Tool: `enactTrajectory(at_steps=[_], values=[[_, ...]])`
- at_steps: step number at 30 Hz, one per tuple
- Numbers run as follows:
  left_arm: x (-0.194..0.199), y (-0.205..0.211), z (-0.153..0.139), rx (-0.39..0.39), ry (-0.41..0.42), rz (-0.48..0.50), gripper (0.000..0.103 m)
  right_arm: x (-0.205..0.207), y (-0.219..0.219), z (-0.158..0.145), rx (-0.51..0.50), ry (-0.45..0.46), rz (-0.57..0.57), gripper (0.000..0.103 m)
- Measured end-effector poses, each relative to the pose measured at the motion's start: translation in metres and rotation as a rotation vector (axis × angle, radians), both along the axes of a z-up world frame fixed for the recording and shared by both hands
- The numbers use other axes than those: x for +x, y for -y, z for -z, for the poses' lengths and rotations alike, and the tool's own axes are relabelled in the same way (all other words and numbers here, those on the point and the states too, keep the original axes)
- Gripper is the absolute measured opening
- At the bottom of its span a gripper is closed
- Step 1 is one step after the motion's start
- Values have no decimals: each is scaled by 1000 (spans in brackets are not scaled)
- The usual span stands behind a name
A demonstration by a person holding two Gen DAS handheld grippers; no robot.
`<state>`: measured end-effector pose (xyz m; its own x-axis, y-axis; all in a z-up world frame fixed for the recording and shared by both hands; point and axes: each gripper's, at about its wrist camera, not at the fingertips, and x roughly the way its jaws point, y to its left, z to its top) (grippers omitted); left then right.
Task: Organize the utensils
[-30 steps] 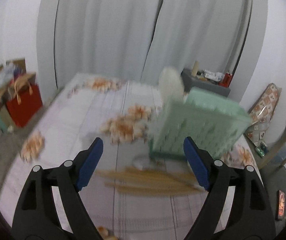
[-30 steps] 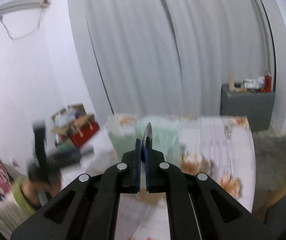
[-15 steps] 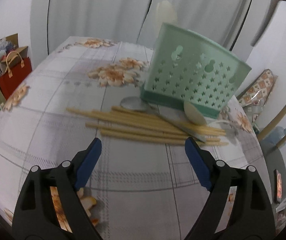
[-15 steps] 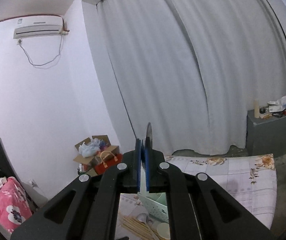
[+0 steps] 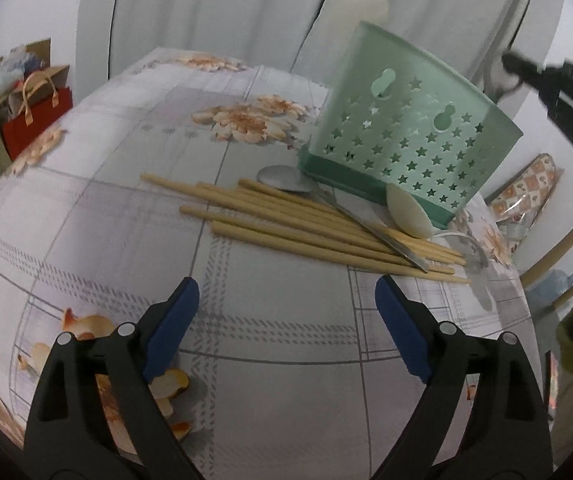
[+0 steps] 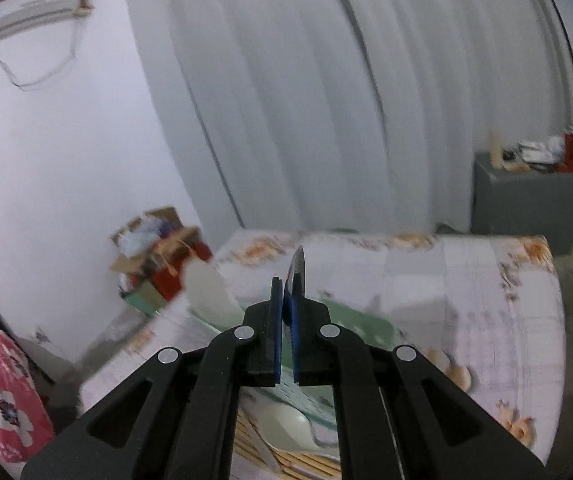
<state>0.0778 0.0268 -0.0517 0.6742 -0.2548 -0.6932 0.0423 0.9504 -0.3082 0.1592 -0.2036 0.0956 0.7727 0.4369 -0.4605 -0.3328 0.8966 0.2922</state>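
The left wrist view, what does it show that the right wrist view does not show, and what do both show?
Only the left wrist view: the open left hand-held gripper, opening wider over bare tablecloth, and a metal spoon. Only the right: the right hand-held gripper pinching a thin metal utensil, and an air conditioner. Both: wooden chopsticks, green basket, floral tablecloth.

light: dim, soft | fisheye edges bent | right wrist view motion-blurred
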Motion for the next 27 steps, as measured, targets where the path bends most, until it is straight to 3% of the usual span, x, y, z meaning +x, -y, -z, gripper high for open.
enactTrajectory(at_steps=[4, 6, 13, 16, 21, 27], values=[[-1, -1, 1, 1, 8, -6, 91, -6, 12, 3, 13, -14, 30, 20], [-1, -1, 1, 0, 8, -2, 92, -12, 20, -1, 22, 12, 59, 37], [-2, -3, 1, -28, 19, -16, 94, -49, 39, -12, 43, 73, 107, 52], [-2, -5, 2, -42, 19, -20, 94, -67, 36, -9, -4, 73, 107, 63], [-3, -7, 2, -58, 26, -28, 94, -89, 16, 22, -127, -11, 68, 88], [-7, -12, 3, -106, 43, -34, 94, -108, -17, 80, -295, -154, 3, 96]])
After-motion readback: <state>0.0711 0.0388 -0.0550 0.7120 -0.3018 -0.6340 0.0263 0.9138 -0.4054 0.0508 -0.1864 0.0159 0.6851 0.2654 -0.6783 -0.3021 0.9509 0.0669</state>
